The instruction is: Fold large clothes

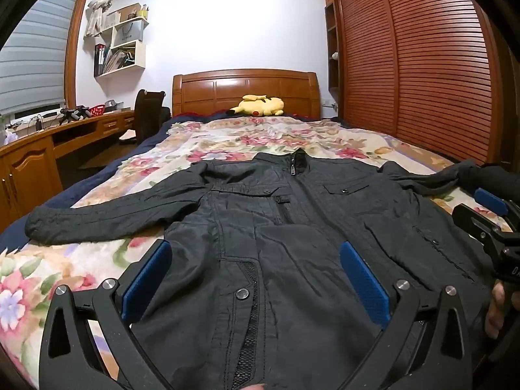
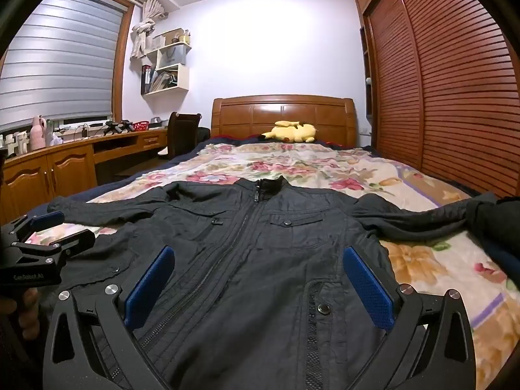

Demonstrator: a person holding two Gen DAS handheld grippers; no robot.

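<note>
A large black jacket point(image 1: 292, 227) lies flat and front-up on the floral blanket point(image 1: 260, 130), zipped, collar toward the headboard, both sleeves spread sideways. In the left wrist view my left gripper point(image 1: 256, 276) hovers over the jacket's lower front, open, with only cloth below its blue pads point(image 1: 148, 279). My right gripper point(image 1: 484, 211) shows at the right edge, held by a hand. In the right wrist view the jacket point(image 2: 260, 243) fills the foreground, and my right gripper point(image 2: 258, 287) stands open above its hem. The left gripper point(image 2: 60, 229) sits open at the left, over the left sleeve.
A yellow plush toy point(image 1: 258, 105) rests by the wooden headboard point(image 1: 245, 92). Left of the bed stand a wooden desk point(image 1: 48, 143) and a dark chair point(image 1: 148, 113). Louvred wardrobe doors point(image 1: 422, 65) line the right side. The right sleeve end point(image 2: 481, 214) bunches near the bed's right edge.
</note>
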